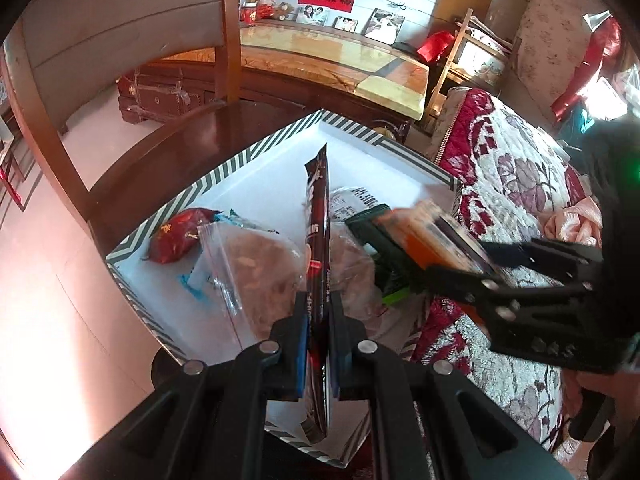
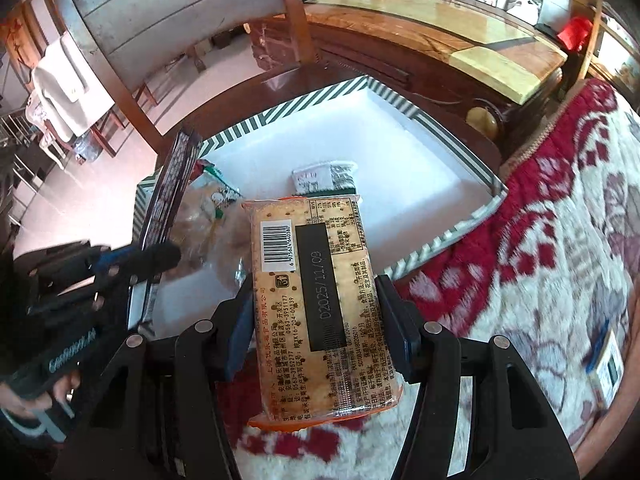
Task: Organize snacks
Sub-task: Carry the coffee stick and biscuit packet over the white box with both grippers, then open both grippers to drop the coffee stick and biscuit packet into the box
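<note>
White-floored and edged in green-and-white stripes, the snack box serves as landmark for every position below; it sits on a dark wooden chair seat beside a floral quilt.

Left fingers: clenched on a long dark red snack stick packet, which I hold on edge above the near half of the box, its tip reaching toward the far corner.

Right fingers: grasping a clear-wrapped cracker pack by its two long sides, label and date strip up. Its far end hangs over the box's near right edge; its near end is above the quilt.

Contents already lying in the box, counted: one red wrapped snack against the left wall; one zip bag of brownish pieces at the near left; one white printed packet toward the middle; one dark green packet, partly hidden under the cracker pack. A further clear bag may lie behind the stick packet, but I cannot tell. In hand: one stick packet, one cracker pack. Two sets of fingers, one box.

Risks, as I judge them: my two hands are close over the same near edge, so they could knock together as I lower. The thin stick packet, pinched low down, could tip over. The cracker pack, released now, would likely catch the rim and slide onto the quilt; pressed onto the zip bag, it could crush what is inside.
</note>
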